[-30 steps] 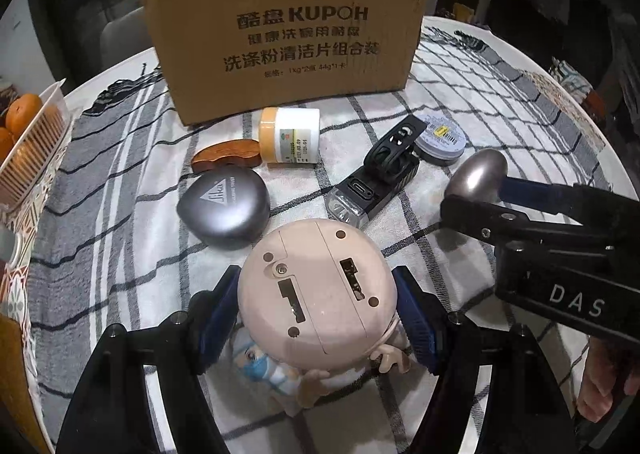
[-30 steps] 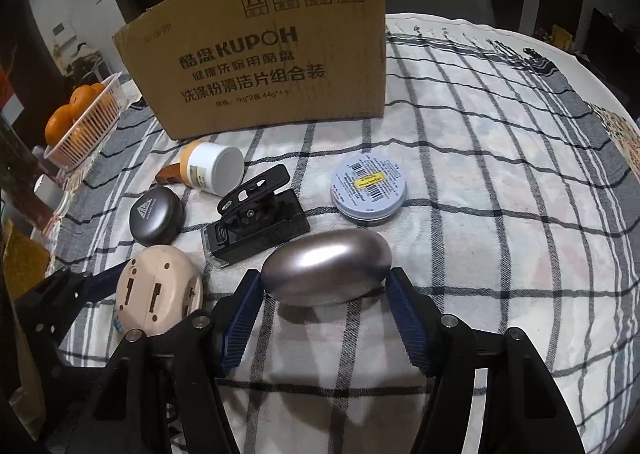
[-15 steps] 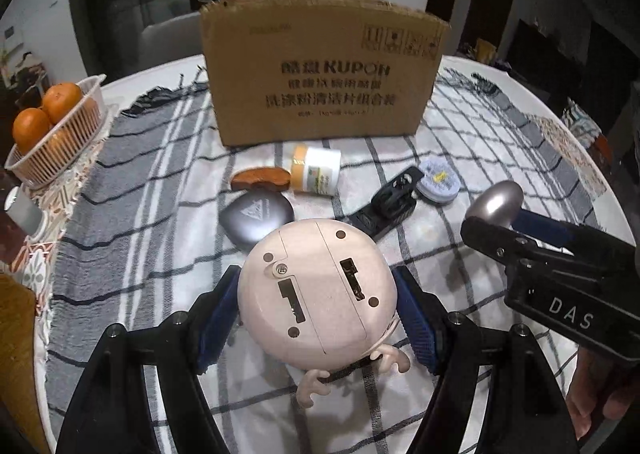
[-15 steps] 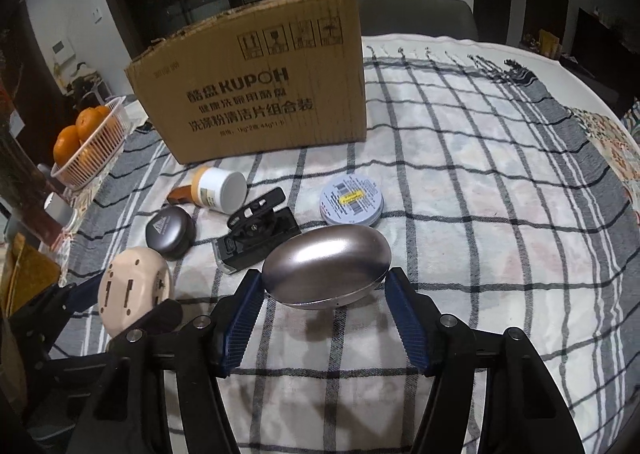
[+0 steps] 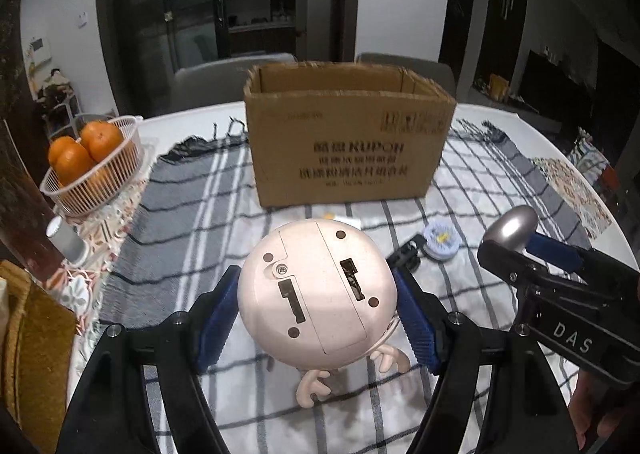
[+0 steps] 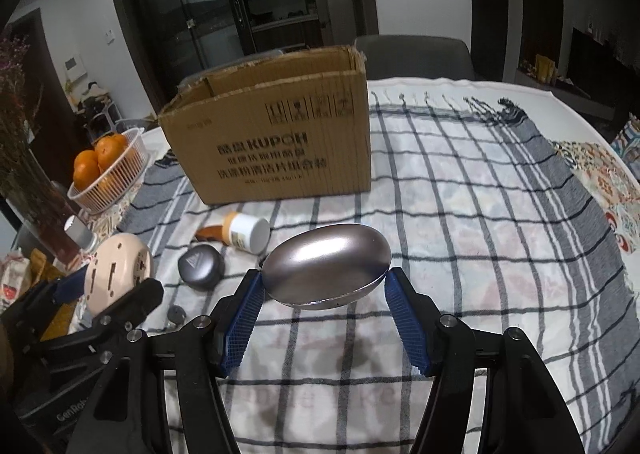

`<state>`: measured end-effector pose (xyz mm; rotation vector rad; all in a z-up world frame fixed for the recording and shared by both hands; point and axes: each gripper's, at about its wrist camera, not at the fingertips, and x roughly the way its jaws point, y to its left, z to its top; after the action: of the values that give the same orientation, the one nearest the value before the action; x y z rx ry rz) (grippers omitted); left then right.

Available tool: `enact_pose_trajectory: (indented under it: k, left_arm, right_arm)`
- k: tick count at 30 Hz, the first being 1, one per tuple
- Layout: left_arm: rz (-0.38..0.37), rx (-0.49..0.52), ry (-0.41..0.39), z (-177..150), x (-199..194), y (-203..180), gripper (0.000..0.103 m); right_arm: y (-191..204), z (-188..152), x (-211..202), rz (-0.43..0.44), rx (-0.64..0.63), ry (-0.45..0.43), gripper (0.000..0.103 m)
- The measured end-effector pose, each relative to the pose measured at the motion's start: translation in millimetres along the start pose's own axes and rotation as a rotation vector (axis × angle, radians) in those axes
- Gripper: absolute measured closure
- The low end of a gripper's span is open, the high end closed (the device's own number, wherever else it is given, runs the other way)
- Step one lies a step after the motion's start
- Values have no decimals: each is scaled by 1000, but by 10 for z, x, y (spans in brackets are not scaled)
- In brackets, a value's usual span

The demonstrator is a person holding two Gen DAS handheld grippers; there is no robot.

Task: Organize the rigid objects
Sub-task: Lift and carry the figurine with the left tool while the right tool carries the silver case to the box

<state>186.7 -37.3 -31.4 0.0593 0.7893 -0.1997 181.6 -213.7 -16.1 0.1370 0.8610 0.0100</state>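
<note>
My left gripper (image 5: pixel 316 314) is shut on a round beige toy figure (image 5: pixel 316 290), held up above the table with its flat base toward the camera. My right gripper (image 6: pixel 324 294) is shut on a silver oval case (image 6: pixel 328 266), also lifted off the cloth. The open cardboard box (image 5: pixel 348 141) stands at the back of the table, beyond both grippers; it also shows in the right wrist view (image 6: pixel 272 145). The toy (image 6: pixel 116 274) in the left gripper shows at the left of the right wrist view, and the silver case (image 5: pixel 510 228) at the right of the left wrist view.
On the checked cloth (image 6: pixel 460 213) lie a white jar with an orange band (image 6: pixel 246 232), a brown wooden piece (image 6: pixel 210 232), a dark grey rounded case (image 6: pixel 200 266), a round tin (image 5: pixel 442 240) and a black clip (image 5: pixel 406 254). A basket of oranges (image 5: pixel 94 165) stands at the left.
Both grippers have risen well above the table with their objects and tilted up, so the box's open top now shows. The items on the cloth look farther away.
</note>
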Motion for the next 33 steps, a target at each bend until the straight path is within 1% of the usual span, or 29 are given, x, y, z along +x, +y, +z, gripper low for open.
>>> enact_pose_trajectory:
  k: [8,17,24,33]
  left_arm:
    - [22,-2,-66,232,-165,71,29]
    - [17,-5,-119,548,-279,146,29]
    - [16,-12,-136,780,-273,197,29]
    - [30,5,-142,1089,-156,221,29]
  right_arm:
    - [82,188,-149,-6,-13,-50,39]
    - [168,473,-280,-6,-21,-110,39]
    - [259,721,-320,-8,-42,-142,39]
    - [264,1003,-199,3,-36,-141,39]
